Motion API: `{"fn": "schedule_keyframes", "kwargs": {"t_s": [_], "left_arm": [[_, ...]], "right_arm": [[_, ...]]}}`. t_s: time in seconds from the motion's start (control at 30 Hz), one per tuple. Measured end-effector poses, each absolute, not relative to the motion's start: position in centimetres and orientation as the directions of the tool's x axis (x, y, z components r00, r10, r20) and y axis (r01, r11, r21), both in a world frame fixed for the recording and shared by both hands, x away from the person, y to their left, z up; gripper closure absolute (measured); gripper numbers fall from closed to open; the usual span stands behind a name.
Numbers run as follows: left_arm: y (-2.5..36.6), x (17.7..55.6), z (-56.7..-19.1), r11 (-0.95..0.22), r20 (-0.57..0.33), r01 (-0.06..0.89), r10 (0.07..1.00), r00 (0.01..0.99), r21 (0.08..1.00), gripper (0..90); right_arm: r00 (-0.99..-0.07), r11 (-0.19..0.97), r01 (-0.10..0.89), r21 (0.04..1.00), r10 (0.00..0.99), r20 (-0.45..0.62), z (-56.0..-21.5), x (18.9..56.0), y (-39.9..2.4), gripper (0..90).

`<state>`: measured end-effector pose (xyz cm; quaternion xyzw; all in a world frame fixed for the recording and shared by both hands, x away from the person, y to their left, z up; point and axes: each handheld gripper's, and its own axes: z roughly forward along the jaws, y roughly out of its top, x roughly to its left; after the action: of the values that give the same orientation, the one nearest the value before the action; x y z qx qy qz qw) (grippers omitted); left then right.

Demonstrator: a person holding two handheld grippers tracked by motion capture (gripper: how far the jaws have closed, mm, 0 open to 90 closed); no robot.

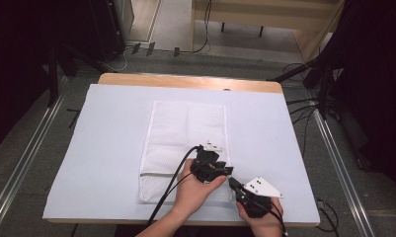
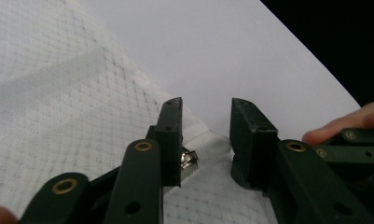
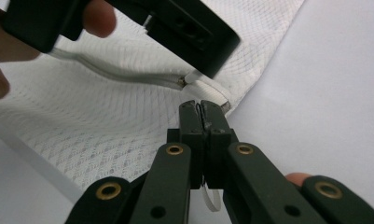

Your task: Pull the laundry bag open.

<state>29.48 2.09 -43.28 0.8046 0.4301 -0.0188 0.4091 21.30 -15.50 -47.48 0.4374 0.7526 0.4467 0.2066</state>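
Hand-held gripper work on a white mesh laundry bag (image 1: 185, 148), which lies flat in the middle of a counter (image 1: 106, 148) under a pale sheet, its zip end toward the near edge. A person's two hands come in from the near edge, both crowded at the bag's near right corner.

The right hand-held gripper (image 3: 203, 111) has its jaws pressed together, clamped on a thin white tab or fold of fabric at the bag's corner; a strip of white hangs below the jaws. In the high view it (image 1: 241, 190) sits at the near right corner of the bag, close to the near edge of the counter.

The left hand-held gripper (image 2: 205, 135) has its jaws apart, straddling the corner seam. A small metal zip pull (image 2: 189, 159) lies between them, beside the left jaw, and nothing is pinched yet. In the high view this gripper (image 1: 213, 165) sits just above the other.

Risks, as a judgement: the pull is small and lies off-centre, so the jaws could close on mesh instead, or knock it flat. If the right grip slips off the thin tab, the bag would bunch and drag along rather than unzip. The two tools are close enough to collide.
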Motion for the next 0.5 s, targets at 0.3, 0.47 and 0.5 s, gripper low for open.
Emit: {"fn": "schedule_keyframes", "kwargs": {"t_s": [0.3,0.47,0.5], "left_arm": [[3.8,29.6,-44.1,-0.267,-0.473,0.750,0.638,0.608,0.604,76.4],[4.8,29.6,-44.7,-0.250,-0.501,0.764,0.629,0.595,0.594,83.3],[4.9,29.6,-44.8,-0.249,-0.503,0.767,0.629,0.593,0.592,84.4]], "right_arm": [[-0.531,0.222,0.472,0.853,0.844,0.074,-47.4,21.4,-15.5,90.0],[-0.533,0.224,0.473,0.852,0.843,0.074,-47.5,21.3,-15.4,90.0],[-0.532,0.223,0.473,0.852,0.843,0.074,-47.5,21.3,-15.5,90.0]]}}
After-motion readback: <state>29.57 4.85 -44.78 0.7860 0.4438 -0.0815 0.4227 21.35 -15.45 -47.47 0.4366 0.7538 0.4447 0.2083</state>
